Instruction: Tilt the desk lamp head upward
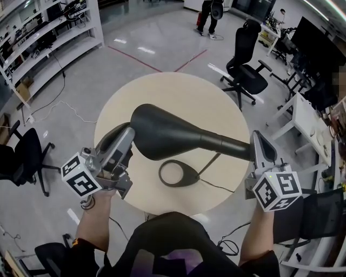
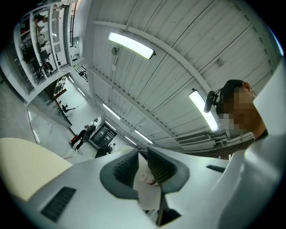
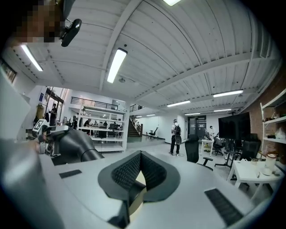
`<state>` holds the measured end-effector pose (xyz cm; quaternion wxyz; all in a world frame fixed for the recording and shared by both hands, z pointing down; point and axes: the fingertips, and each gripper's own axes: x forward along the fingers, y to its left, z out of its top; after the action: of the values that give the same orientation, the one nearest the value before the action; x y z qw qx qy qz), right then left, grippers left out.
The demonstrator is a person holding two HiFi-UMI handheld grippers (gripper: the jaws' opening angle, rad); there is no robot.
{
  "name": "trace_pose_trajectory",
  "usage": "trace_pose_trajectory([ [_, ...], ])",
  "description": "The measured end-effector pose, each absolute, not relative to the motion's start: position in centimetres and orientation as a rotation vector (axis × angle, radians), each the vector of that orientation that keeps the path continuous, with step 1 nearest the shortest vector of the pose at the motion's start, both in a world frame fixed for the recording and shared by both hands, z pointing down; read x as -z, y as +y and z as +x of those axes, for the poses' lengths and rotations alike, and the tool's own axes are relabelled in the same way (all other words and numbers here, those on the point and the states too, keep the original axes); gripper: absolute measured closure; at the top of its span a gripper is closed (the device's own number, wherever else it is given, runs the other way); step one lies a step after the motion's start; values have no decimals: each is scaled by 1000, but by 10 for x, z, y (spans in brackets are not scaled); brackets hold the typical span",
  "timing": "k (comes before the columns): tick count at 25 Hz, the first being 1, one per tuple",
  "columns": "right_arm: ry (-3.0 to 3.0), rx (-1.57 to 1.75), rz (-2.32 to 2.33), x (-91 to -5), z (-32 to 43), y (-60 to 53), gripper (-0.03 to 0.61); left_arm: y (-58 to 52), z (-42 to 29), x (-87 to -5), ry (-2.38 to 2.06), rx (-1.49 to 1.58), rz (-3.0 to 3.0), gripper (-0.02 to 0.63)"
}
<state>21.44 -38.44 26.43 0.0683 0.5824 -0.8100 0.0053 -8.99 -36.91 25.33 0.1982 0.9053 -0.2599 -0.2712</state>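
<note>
A dark grey desk lamp stands on the round beige table (image 1: 178, 92). Its long head (image 1: 162, 135) lies roughly level over its ring base (image 1: 178, 174), and its arm (image 1: 227, 145) runs off to the right. My left gripper (image 1: 127, 134) is at the head's left end, shut, pointing up; whether it touches the head I cannot tell. In the left gripper view the jaws (image 2: 143, 154) meet with no lamp between them. My right gripper (image 1: 259, 136) stands shut beside the arm's right end. The right gripper view shows its jaws (image 3: 140, 154) closed on nothing, with the lamp head (image 3: 76, 145) at the left.
A thin cable (image 1: 216, 185) runs from the lamp base towards the table's near edge. Black office chairs stand at the right (image 1: 246, 70) and left (image 1: 27, 157). A white desk (image 1: 308, 121) is on the right, shelving (image 1: 48, 38) at the far left, and a person (image 1: 208, 16) far off.
</note>
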Motion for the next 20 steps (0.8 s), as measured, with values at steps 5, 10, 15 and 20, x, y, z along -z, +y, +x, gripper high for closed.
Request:
trace_pose_trajectory([
  [5, -2453, -75, 1771, -280, 215, -376, 565, -359, -86, -231, -710, 776, 2604, 502],
  [10, -2456, -129, 1777, -286, 217, -378, 565, -356, -75, -199, -715, 755, 2697, 502],
  [15, -2436, -150, 1770, -292, 216, -380, 565, -353, -65, -175, -704, 726, 2760, 503],
  [20, -2412, -160, 1773, -298, 216, -381, 565, -351, -51, -153, -674, 721, 2811, 505],
])
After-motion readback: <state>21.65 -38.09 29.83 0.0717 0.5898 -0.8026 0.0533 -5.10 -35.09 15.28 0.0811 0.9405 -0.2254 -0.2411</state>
